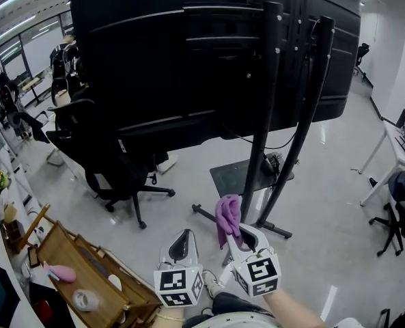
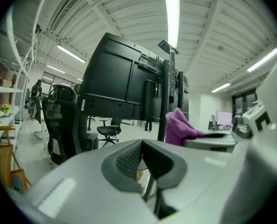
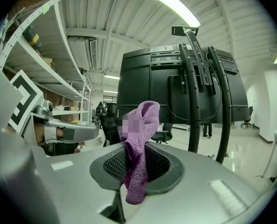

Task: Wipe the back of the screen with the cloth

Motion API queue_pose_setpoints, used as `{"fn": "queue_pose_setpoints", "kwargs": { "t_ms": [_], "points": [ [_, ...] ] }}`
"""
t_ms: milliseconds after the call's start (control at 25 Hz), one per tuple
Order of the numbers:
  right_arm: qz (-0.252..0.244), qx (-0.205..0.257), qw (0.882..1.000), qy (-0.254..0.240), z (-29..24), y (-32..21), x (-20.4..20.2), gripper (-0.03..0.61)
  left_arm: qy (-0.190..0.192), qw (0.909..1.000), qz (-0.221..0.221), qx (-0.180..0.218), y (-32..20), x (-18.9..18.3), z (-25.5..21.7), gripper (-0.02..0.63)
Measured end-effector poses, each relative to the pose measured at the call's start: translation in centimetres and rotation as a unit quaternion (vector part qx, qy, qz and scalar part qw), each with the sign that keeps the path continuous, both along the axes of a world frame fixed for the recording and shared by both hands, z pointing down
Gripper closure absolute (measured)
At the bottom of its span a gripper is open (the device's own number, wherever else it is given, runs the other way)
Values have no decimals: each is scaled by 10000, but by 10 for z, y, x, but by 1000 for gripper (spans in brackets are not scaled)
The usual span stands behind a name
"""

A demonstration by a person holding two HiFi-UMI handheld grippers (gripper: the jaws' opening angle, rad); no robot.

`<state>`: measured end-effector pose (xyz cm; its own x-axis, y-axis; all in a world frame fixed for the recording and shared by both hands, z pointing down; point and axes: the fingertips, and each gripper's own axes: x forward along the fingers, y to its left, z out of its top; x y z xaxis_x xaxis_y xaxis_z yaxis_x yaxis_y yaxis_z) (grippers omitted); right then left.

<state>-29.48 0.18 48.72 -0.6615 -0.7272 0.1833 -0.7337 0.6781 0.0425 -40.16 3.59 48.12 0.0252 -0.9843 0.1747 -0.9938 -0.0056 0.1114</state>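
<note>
- Right gripper [image 1: 239, 234] has its jaws clamped on a purple cloth [image 1: 227, 217]. The cloth stands up in a bunch above the pads, and a tail hangs below them in the right gripper view [image 3: 137, 171].
- Black screen [image 1: 188, 53] fills the top of the head view with its ribbed back panel facing the person. The cloth is well below it and does not touch it.
- Two black stand posts [image 1: 265, 115] run slanting down across the back panel to feet on the floor. They stand between the cloth and the right half of the panel, and a dark base plate [image 1: 238, 176] lies behind them.
- Black office chair [image 1: 113, 162] sits under the screen's left edge, close to the panel.
- Wooden cart [image 1: 93, 268] at lower left carries a pink object [image 1: 62, 273] and a tape roll [image 1: 85, 299].
- Left gripper [image 1: 184, 241] is just beside the right one, its jaws closed together on nothing [image 2: 140, 158].
- Both grippers are held low and side by side, tips pointing toward the stand, with a bare forearm [image 1: 294, 313] behind the right one.
</note>
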Motion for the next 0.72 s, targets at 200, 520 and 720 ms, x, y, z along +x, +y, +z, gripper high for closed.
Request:
{"fn": "queue_pose_setpoints", "kwargs": {
  "t_ms": [200,520,720],
  "points": [
    [-22,17,10000,-62,-3,8,1,514,19,10000,-49,-31,9,-2,-1,606],
    [-86,101,9999,-49,-6,15,-3,514,122,9999,-86,-22,16,-8,-2,606],
    [-110,115,9999,19,-6,17,-5,514,147,9998,-107,-83,18,-12,0,606]
  ]
}}
